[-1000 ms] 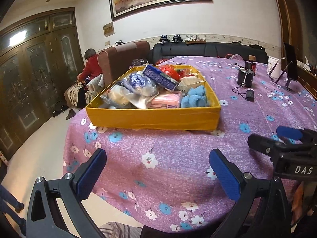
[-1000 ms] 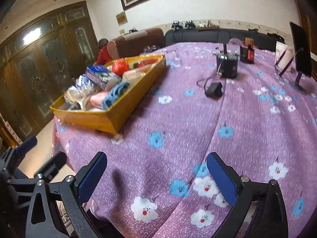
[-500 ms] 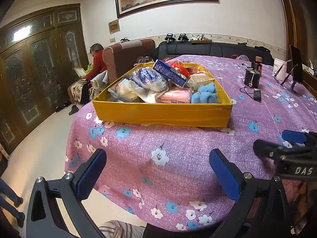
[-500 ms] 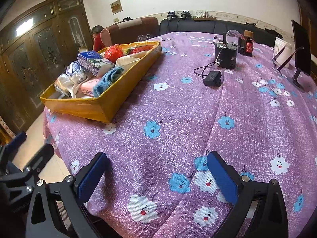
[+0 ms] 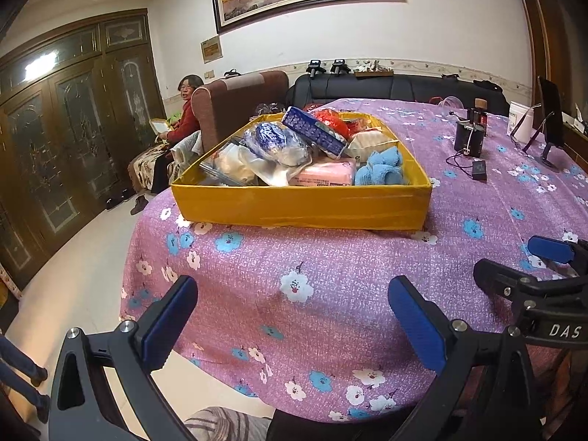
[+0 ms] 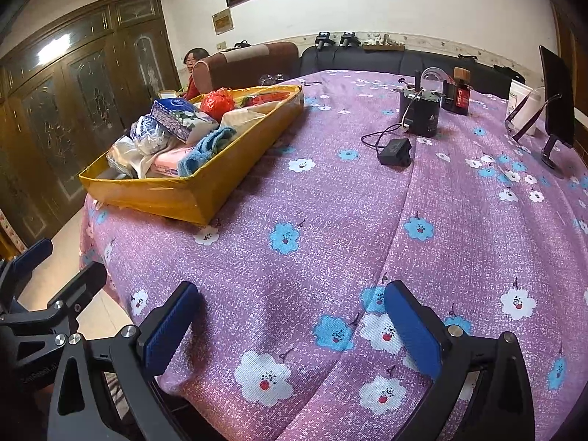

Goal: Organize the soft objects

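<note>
One yellow tray (image 5: pixel 301 209), long axis running away, heaped.

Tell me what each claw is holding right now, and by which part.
Nothing is held. The left claw and the right claw are both open and empty above the purple tablecloth; the soft items lie in the yellow box.

We see a woven, matt cloth (image 6: pixel 367 220) covering the bench, a yellow cardboard box (image 5: pixel 301 207) wrapped in glossy tape, crinkly plastic bags (image 5: pixel 275 143), and a fluffy blue towel (image 5: pixel 382 169).
</note>
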`<state>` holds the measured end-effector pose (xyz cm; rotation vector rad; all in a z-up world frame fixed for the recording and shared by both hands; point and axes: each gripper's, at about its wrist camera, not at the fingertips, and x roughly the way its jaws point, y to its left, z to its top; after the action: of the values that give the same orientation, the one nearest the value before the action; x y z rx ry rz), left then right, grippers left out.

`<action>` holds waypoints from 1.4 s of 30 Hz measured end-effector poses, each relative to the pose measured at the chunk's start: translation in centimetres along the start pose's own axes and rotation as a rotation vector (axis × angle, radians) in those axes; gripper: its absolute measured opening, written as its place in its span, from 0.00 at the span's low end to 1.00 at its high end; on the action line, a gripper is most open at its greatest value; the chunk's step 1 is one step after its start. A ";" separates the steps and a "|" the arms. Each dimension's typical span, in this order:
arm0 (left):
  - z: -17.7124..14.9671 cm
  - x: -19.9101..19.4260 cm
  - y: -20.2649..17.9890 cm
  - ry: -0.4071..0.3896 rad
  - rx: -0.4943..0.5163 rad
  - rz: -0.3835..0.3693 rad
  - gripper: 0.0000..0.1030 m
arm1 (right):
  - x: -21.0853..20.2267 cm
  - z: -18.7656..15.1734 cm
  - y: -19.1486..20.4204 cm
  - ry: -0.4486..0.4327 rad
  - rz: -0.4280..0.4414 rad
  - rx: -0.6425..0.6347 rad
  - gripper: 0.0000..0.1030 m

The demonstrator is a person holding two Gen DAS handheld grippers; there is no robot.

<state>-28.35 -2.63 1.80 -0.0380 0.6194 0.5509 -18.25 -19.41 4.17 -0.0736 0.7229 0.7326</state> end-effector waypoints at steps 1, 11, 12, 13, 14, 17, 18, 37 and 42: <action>0.1 -0.2 0.0 -0.006 0.000 -0.001 1.00 | 0.0 0.0 0.1 0.000 -0.002 -0.005 0.99; 0.2 -1.0 -0.6 -0.032 0.015 0.003 1.00 | 0.0 -0.1 0.2 -0.003 -0.009 -0.016 0.99; 0.2 -1.0 -0.6 -0.032 0.013 0.005 1.00 | -0.1 -0.2 0.2 -0.004 -0.010 -0.016 0.99; 0.3 -0.9 -0.5 -0.032 0.010 0.005 1.00 | -0.1 -0.1 0.2 -0.004 -0.009 -0.016 0.99; 0.3 -0.9 -0.5 -0.031 0.009 0.005 1.00 | -0.1 -0.1 0.2 -0.004 -0.009 -0.017 0.99; 0.2 -0.9 -0.5 -0.029 0.007 0.005 1.00 | -0.1 -0.1 0.2 -0.003 -0.009 -0.016 0.99; 0.2 -0.9 -0.5 -0.029 0.008 0.005 1.00 | 0.0 -0.1 0.2 -0.003 -0.008 -0.017 0.99; 0.4 -1.4 -0.3 -0.047 0.000 0.012 1.00 | -0.1 -0.1 0.1 -0.001 -0.012 -0.016 0.99; 0.4 -1.2 -0.3 -0.044 0.004 0.014 1.00 | -0.1 -0.1 0.1 -0.003 -0.016 -0.014 0.99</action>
<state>-28.80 -3.42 2.80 -0.0176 0.5785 0.5628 -18.47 -19.44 4.17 -0.0908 0.7137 0.7229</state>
